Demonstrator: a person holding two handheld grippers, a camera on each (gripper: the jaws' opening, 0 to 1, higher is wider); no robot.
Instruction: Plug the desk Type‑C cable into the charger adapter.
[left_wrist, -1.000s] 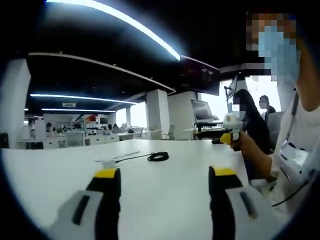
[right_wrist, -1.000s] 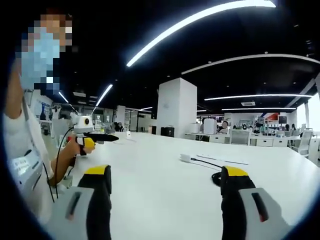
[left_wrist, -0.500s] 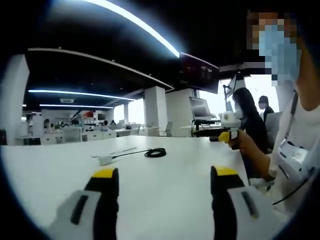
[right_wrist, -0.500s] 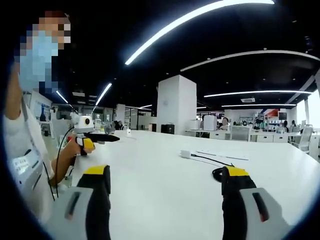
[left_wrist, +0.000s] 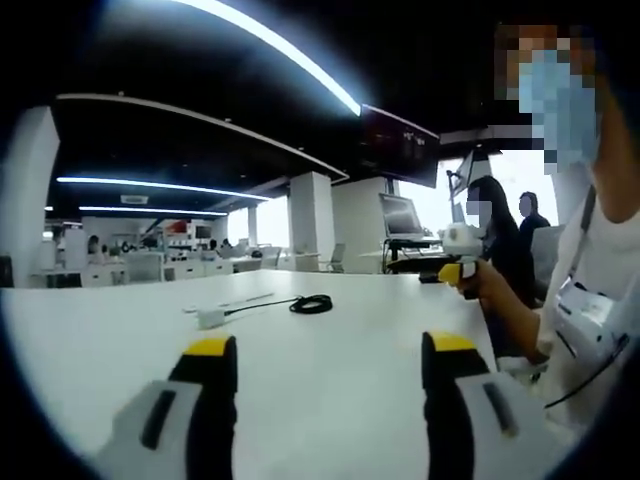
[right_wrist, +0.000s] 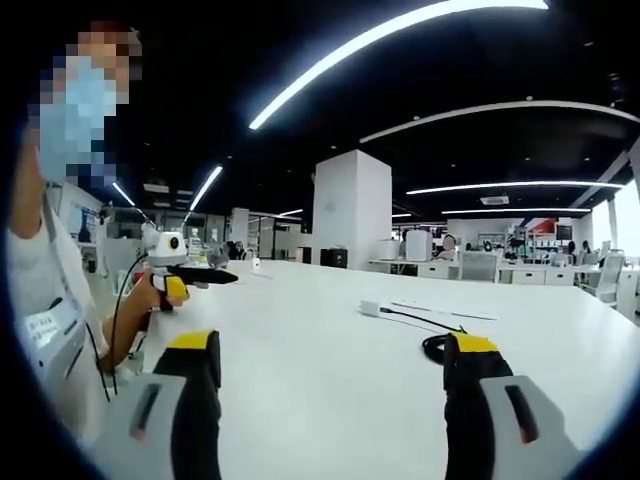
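Well, both grippers are hovering wide open and empty over the white desk (left_wrist: 330, 370).

Left gripper (left_wrist: 325, 350) and right gripper (right_wrist: 330, 350) are each holding their jaws far apart, gripping nothing. Out ahead, the small white charger adapter (left_wrist: 209, 318) is lying flat on the desk, well apart from both; a white cable (left_wrist: 240, 301) is lying near it, and the coiled black cable (left_wrist: 310, 304) is resting beside it, its end by the adapter. A person's hand (right_wrist: 163, 291) is holding the left gripper at the desk edge.
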